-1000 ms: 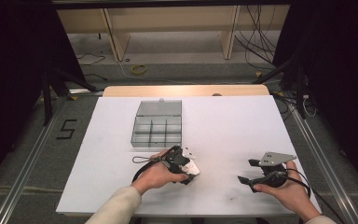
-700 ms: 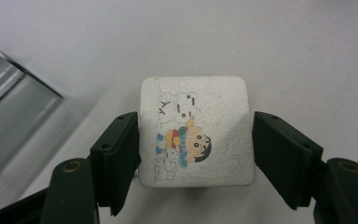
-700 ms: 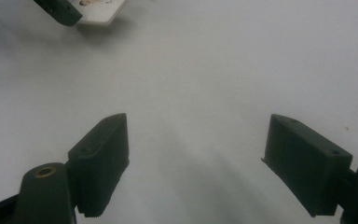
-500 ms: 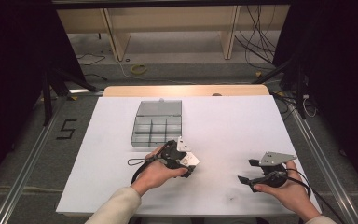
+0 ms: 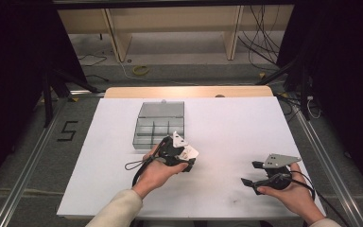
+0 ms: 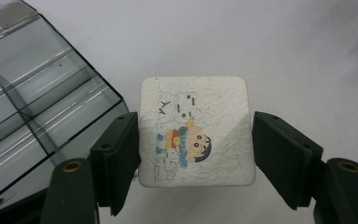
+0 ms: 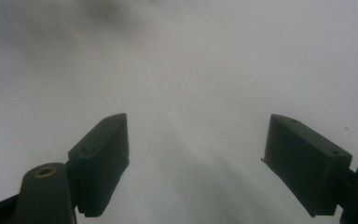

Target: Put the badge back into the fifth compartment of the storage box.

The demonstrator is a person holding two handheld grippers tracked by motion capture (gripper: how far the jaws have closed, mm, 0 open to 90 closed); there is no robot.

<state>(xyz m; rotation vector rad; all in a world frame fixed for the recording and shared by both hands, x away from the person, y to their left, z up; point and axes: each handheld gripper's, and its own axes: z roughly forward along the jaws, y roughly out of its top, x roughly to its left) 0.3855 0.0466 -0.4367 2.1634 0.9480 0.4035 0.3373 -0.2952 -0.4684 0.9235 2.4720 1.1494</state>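
Note:
A white square tile [image 6: 200,100] with a cartoon child printed on it sits between the jaws of my left gripper [image 6: 193,140], which is shut on its two side edges. It hangs a little above the white table. In the high view the left gripper [image 5: 178,152] and the tile [image 5: 189,152] are just in front of a clear plastic compartment box [image 5: 159,124]. That box [image 6: 32,112] lies to the left in the left gripper view. My right gripper [image 5: 251,173] rests low at the front right, open. Nothing is between the jaws of the right gripper [image 7: 196,135].
The white table top [image 5: 236,127] spreads wide to the right of the box and between the two hands. The box has several empty compartments and its lid lies open at the back. Beyond the table's wooden far edge [image 5: 189,91] are the floor and cables.
My left gripper has risen off the table with the tile and shifted slightly toward the box. The right gripper has stayed where it was.

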